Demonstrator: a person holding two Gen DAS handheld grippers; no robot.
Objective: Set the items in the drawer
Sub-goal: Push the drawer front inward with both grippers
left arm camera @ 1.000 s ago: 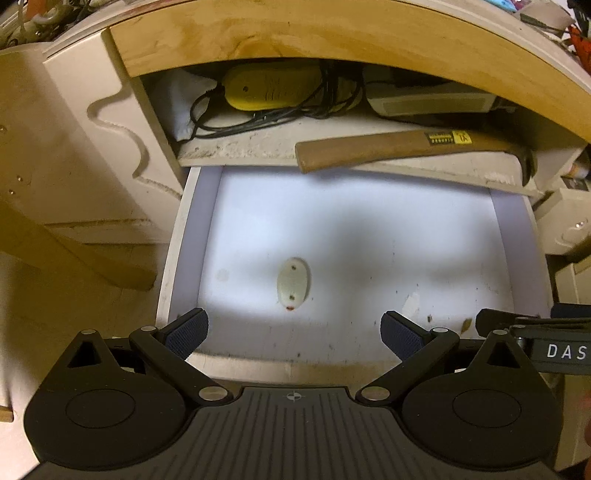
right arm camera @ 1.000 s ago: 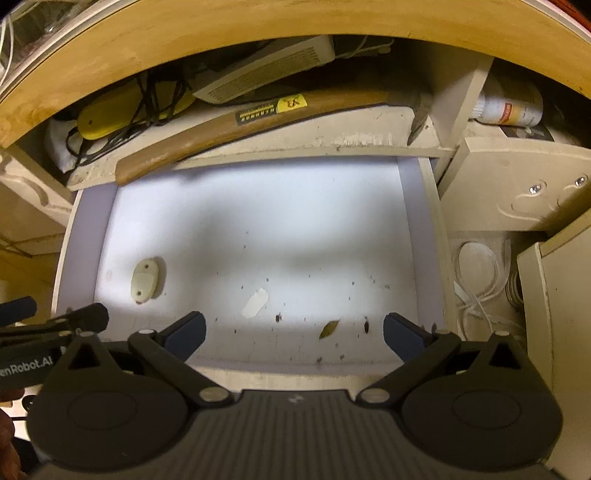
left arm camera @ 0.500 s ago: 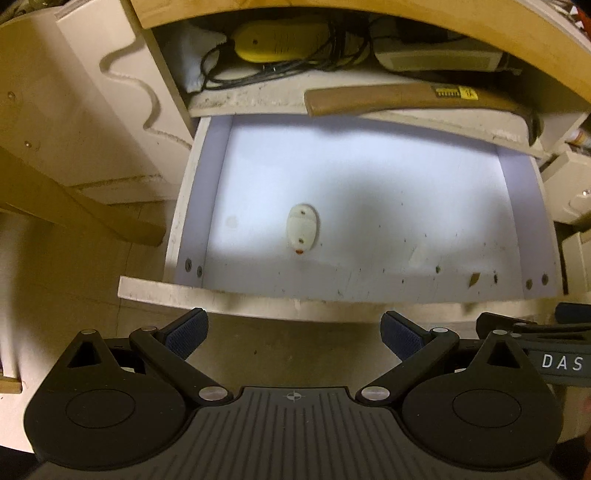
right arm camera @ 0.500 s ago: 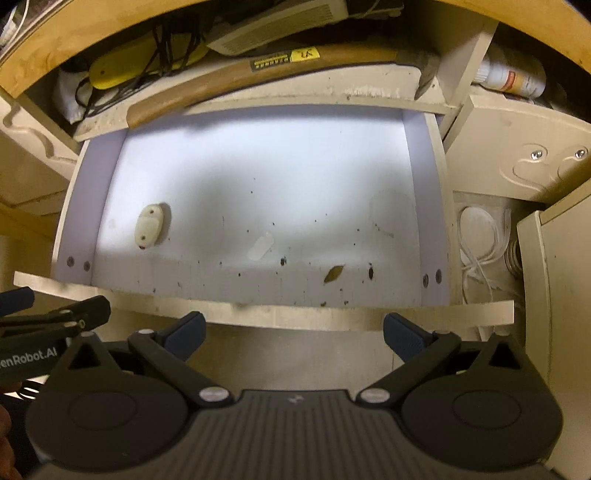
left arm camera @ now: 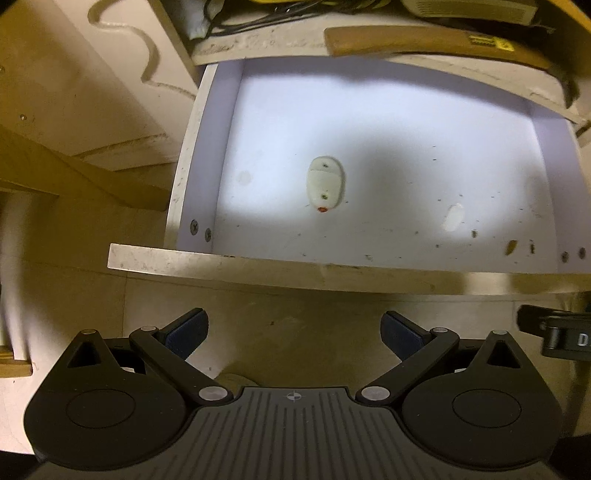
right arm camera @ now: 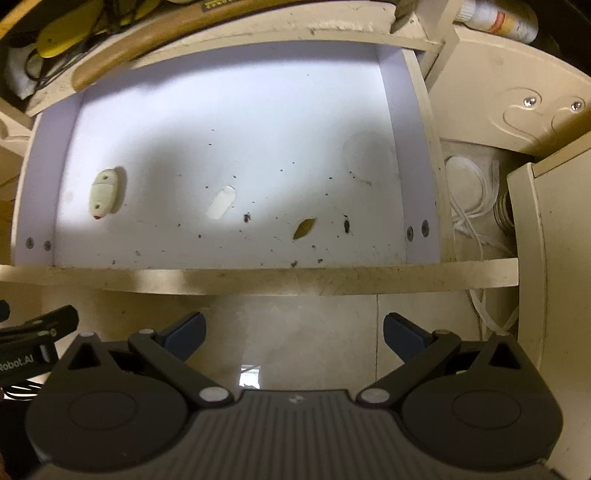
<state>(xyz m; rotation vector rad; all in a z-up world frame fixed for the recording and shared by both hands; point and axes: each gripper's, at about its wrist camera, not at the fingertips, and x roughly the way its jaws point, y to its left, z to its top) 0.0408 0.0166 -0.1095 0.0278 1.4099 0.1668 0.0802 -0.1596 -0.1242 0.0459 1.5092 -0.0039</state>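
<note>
A white drawer (left arm camera: pixel 332 271) (right arm camera: pixel 258 280) stands pulled open below a shelf. Inside lie a small oval white plastic piece (left arm camera: pixel 325 183) (right arm camera: pixel 104 192) at the left, a white scrap (left arm camera: pixel 453 216) (right arm camera: pixel 221 202), a dry leaf (right arm camera: pixel 304 228) and dirt specks. My left gripper (left arm camera: pixel 294 334) is open and empty, above the floor in front of the drawer's front edge. My right gripper (right arm camera: pixel 294 334) is open and empty, also in front of the drawer. A wooden-handled hammer (left arm camera: pixel 424 46) (right arm camera: pixel 129 55) lies on the shelf behind the drawer.
A yellow device with black cables (right arm camera: pixel 62 33) sits on the shelf. A bottle (right arm camera: pixel 498 18) stands at the upper right. White cords (right arm camera: pixel 469 192) lie beside the drawer's right wall. A cream cabinet panel (left arm camera: pixel 74 92) and a wooden brace (left arm camera: pixel 92 177) are at the left.
Both grippers have pulled back from over the drawer to in front of its front edge. The drawer's contents have not moved.
</note>
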